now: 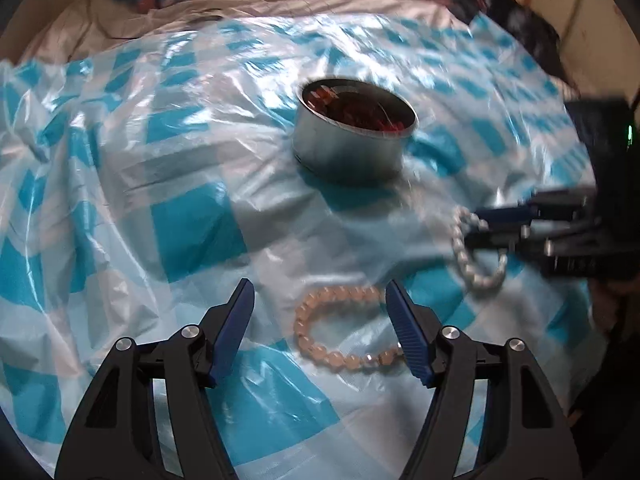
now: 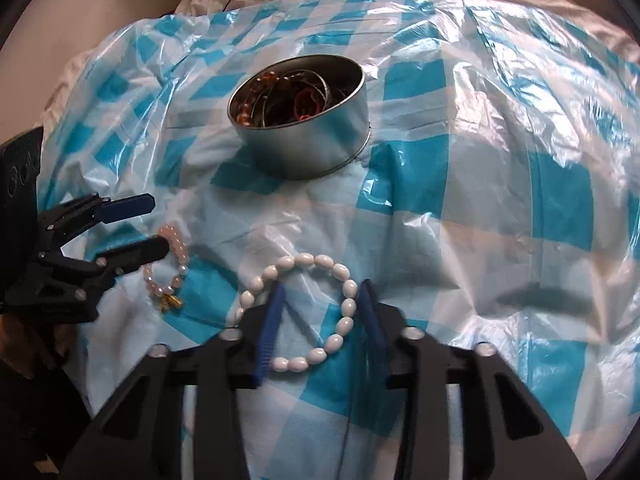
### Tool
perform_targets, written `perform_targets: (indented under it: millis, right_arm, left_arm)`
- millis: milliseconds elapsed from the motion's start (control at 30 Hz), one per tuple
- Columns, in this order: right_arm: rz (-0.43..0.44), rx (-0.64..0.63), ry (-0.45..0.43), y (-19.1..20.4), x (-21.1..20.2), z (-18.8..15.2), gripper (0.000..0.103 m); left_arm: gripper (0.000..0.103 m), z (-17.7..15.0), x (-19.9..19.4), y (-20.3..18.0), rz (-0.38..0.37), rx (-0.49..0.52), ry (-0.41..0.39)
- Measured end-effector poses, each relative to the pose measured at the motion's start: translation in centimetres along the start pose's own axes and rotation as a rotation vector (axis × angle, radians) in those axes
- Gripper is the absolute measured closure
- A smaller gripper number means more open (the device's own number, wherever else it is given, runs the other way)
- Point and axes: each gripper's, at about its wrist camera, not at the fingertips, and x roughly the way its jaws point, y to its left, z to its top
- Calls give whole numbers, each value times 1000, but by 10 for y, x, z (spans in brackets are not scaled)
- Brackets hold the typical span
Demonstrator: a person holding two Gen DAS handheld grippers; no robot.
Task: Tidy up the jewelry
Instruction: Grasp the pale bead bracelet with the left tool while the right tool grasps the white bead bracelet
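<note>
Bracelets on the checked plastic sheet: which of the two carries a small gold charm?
The pink bracelet, lying by the left gripper. Its gold charm hangs at the near end. The white bracelet at the right gripper has plain oval beads only.

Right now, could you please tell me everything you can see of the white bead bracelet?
The white bead bracelet is a closed loop of glossy, oval, milky-white beads that look like plastic or imitation pearl. It lies flat on the blue-and-white checked plastic sheet, in front of the round metal tin and beside the pink bead bracelet. The right gripper straddles its right side, one finger inside the loop and one outside; whether the pads press the beads is unclear.
</note>
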Motion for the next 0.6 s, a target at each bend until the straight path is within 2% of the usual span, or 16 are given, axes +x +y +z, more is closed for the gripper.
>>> perform_targets:
  millis: [33, 67, 133, 200, 300, 467, 600]
  right_arm:
    - [12, 6, 0, -1, 0, 0, 91]
    - [16, 9, -7, -2, -1, 0, 92]
    - [51, 39, -15, -5, -3, 2, 94]
    - [103, 88, -31, -12, -7, 3, 94]
    - [180, 151, -48, -20, -12, 6, 95]
    - [253, 206, -67, -25, -17, 9, 95]
    - [197, 159, -59, -19, -20, 10, 95]
  left_arm:
    - [57, -1, 2, -3, -6, 16, 11]
    - [63, -3, 4, -8, -12, 47, 30]
    - [86, -4, 5, -14, -7, 83, 40]
    - [95, -3, 3, -15, -20, 87, 40]
    - [96, -3, -1, -16, -22, 86, 28]
    - [96, 2, -12, -12, -57, 59, -11]
    - [96, 5, -19, -10, -65, 49, -36]
